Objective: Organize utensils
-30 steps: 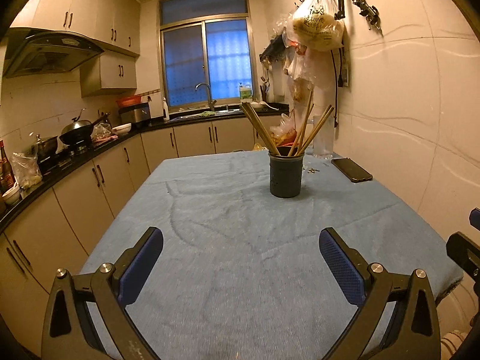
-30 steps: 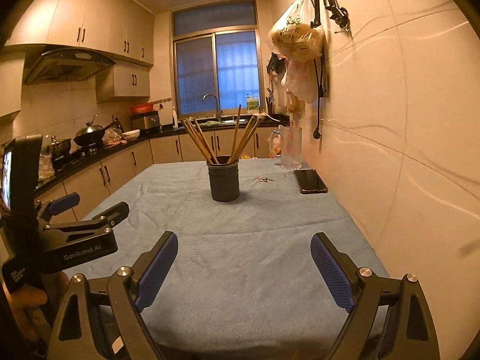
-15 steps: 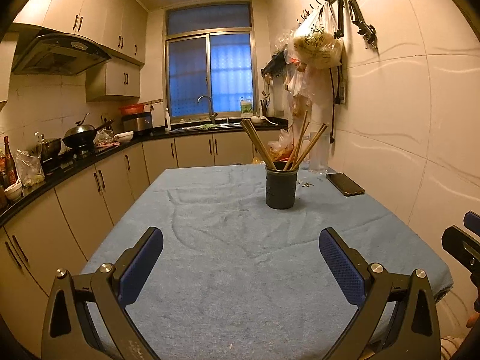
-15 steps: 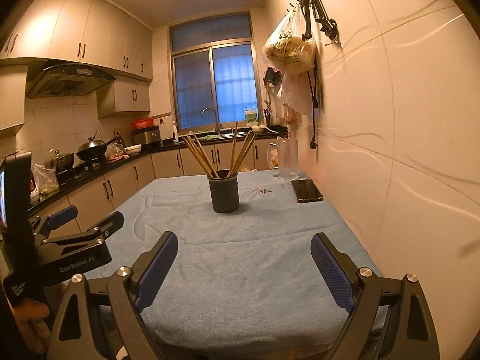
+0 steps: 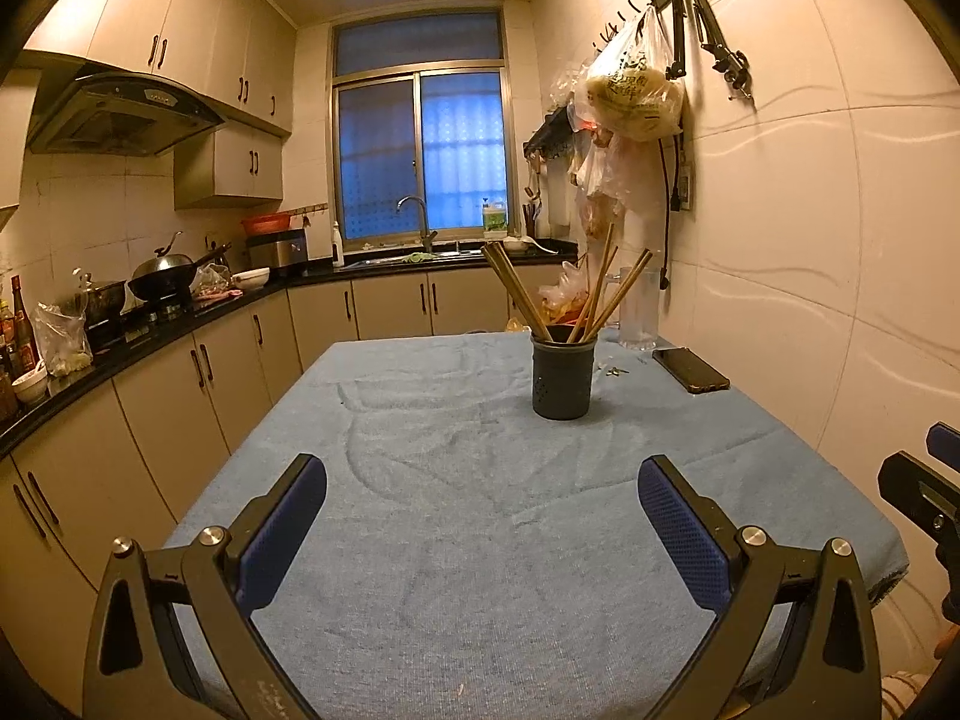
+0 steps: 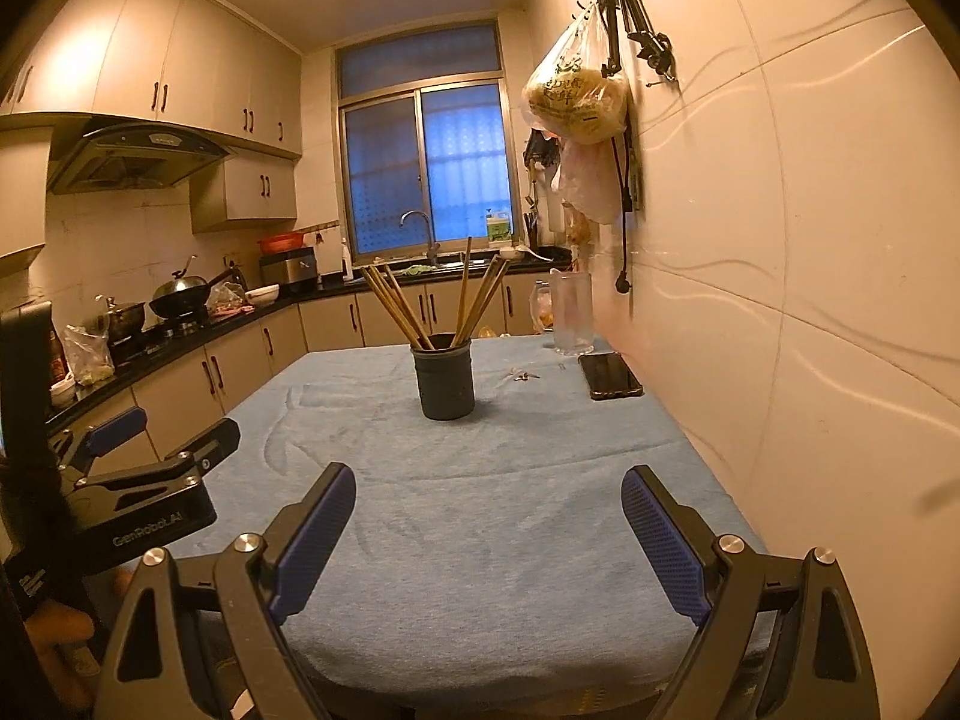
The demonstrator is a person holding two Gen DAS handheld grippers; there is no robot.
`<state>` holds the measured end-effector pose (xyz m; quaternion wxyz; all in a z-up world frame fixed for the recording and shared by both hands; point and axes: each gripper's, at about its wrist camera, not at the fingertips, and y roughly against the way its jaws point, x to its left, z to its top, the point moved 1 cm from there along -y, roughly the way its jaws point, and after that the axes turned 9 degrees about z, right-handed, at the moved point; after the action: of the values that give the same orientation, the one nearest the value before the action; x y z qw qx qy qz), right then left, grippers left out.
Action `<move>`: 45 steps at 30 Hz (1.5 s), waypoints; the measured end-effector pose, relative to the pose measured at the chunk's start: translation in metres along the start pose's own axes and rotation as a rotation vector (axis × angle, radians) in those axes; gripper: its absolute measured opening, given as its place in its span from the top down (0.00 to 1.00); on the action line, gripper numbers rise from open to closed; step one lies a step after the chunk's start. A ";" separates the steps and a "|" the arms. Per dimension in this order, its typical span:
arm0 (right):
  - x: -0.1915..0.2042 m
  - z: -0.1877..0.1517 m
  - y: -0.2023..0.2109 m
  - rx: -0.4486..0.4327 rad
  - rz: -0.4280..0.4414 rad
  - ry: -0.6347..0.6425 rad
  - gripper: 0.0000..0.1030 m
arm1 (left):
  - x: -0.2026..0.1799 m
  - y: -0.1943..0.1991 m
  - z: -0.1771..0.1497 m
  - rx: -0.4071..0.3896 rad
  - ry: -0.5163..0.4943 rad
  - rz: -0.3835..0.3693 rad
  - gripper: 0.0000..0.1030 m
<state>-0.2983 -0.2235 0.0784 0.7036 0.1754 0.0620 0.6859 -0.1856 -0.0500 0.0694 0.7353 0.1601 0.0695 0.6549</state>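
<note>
On the desk (image 5: pixel 480 540), covered by a blue cloth, a dark cup (image 5: pixel 562 380) stands upright toward the far end, holding a spread of wooden chopsticks (image 5: pixel 516 291) that lean outward in several directions. No loose utensils are visible on the cloth. Left gripper (image 5: pixel 483 525) and right gripper (image 6: pixel 489 531) both hang over the near edge, jaws wide apart and holding nothing, well apart from the cup. A black phone (image 6: pixel 609 376) lies near the wall, with a clear jug (image 6: pixel 572 315) and small keys (image 6: pixel 524 374) beside it.

Risks, as judged: the chopsticks splay loosely, so a careless reach could knock the cup over or scatter them. The cloth shows wrinkles and may drag if a gripper snags it, shifting the cup. A wide sweep on the right could strike the jug or phone.
</note>
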 end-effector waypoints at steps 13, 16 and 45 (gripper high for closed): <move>-0.001 0.000 0.001 -0.001 -0.013 0.004 0.11 | -0.003 0.001 0.000 0.002 -0.011 -0.001 0.00; -0.001 0.000 0.001 -0.001 -0.015 0.005 0.11 | -0.004 0.002 0.000 -0.004 -0.016 0.000 0.00; -0.001 0.001 0.002 -0.002 -0.023 0.004 0.11 | -0.011 0.010 0.004 -0.038 -0.035 -0.010 0.00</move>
<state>-0.3000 -0.2244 0.0797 0.7115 0.1726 0.0650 0.6780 -0.1950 -0.0608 0.0752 0.7425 0.1572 0.0452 0.6496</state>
